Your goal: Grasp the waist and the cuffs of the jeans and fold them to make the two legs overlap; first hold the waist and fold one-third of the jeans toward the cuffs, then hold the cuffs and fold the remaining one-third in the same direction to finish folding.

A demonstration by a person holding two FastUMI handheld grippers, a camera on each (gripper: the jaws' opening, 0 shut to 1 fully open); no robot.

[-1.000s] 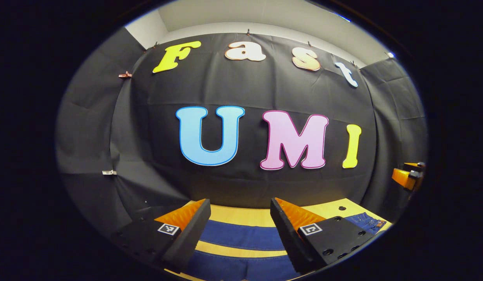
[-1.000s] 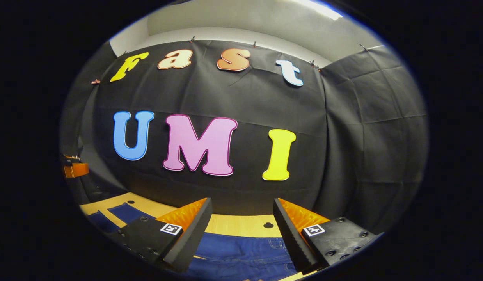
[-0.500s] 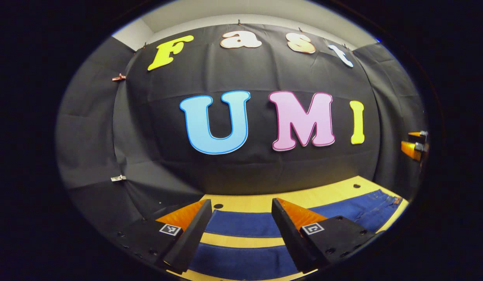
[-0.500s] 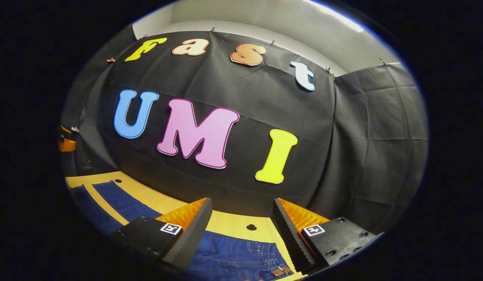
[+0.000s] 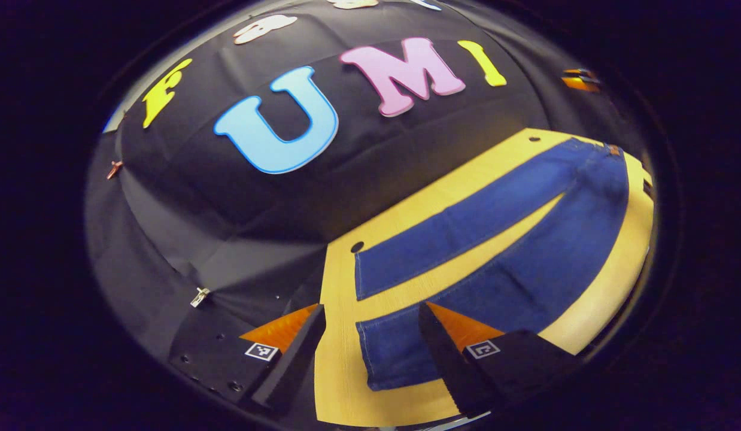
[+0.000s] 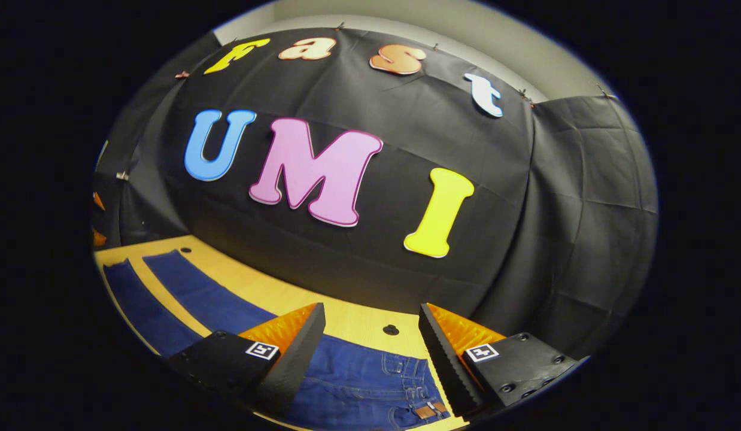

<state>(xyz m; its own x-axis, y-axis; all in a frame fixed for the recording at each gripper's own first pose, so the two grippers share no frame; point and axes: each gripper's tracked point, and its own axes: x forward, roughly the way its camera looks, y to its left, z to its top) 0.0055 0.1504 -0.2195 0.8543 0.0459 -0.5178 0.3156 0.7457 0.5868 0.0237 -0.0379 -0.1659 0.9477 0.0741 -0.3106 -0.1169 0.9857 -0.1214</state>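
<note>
While the jeans (image 5: 502, 239) lie flat on the yellow wooden surface (image 5: 340, 335) with both legs spread in a narrow V, neither tool touches them. In the left gripper view, the left tool (image 5: 370, 353) hangs above the cuff end, fingers apart, with the nearer cuff (image 5: 376, 353) between and below them and the farther cuff (image 5: 370, 272) just beyond. In the right gripper view, the right tool (image 6: 370, 353) is held over the waist (image 6: 400, 389), fingers apart and gripping nothing; the belt loops and a brown patch (image 6: 427, 411) lie below. The legs run away to the left.
</note>
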